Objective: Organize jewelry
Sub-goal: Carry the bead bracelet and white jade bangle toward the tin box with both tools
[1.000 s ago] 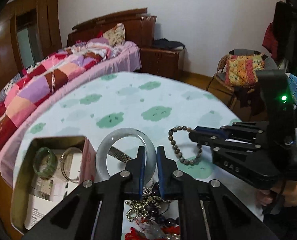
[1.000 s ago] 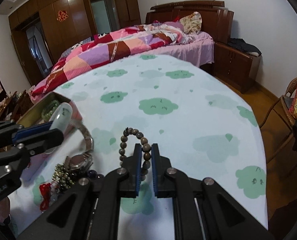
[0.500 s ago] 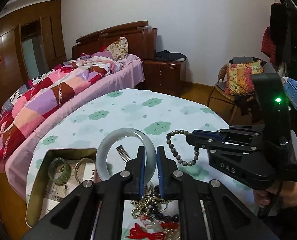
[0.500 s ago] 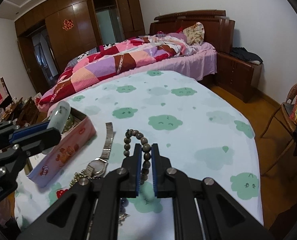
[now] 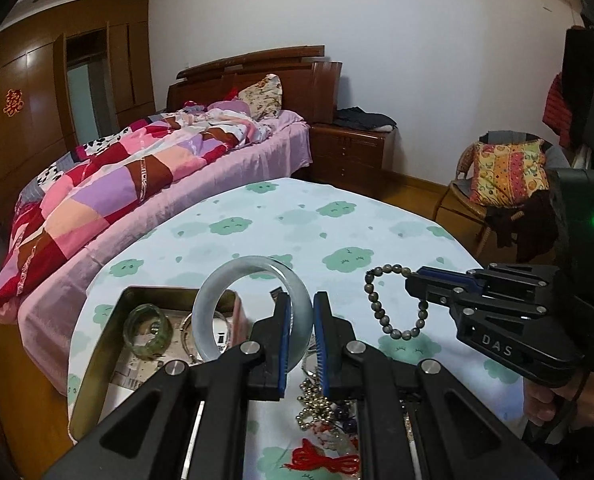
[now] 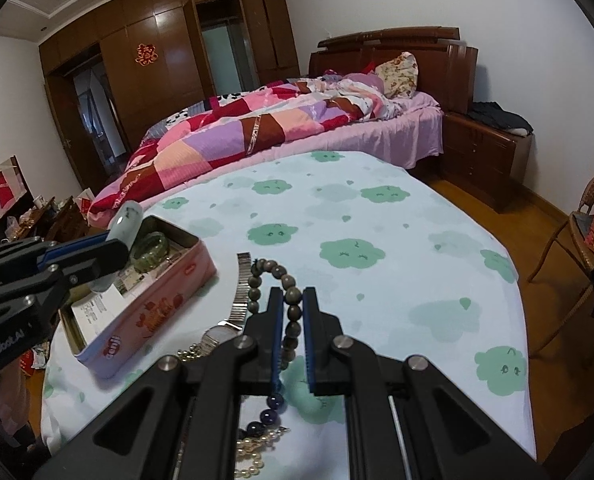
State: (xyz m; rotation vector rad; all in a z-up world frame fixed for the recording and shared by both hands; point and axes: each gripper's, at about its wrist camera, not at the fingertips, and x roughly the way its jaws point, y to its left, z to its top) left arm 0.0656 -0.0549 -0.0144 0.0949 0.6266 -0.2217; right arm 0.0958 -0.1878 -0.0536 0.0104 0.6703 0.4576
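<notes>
My left gripper (image 5: 300,300) is shut on a pale grey-white jade bangle (image 5: 233,280), held upright above the table beside the open pink tin box (image 5: 97,344). The tin holds a green bangle (image 5: 147,330) and a thin metal bangle (image 5: 187,332). My right gripper (image 6: 289,296) is shut on a brown bead bracelet (image 6: 275,270), lifted off the table; it also shows in the left wrist view (image 5: 393,304). The left gripper with the bangle (image 6: 125,220) shows above the tin (image 6: 145,316) in the right wrist view.
A pile of loose jewelry lies near me: a metal watch (image 6: 233,312), pearl and gold chains (image 5: 317,404), dark beads (image 6: 271,408), red cord (image 5: 317,460). The table has a cloud-print cloth (image 5: 297,220). A bed (image 5: 137,168) and a chair (image 5: 505,176) stand beyond.
Both grippers have risen higher above the table with their items. The bangle and bead bracelet stay gripped; the table and tin appear lower and farther.
</notes>
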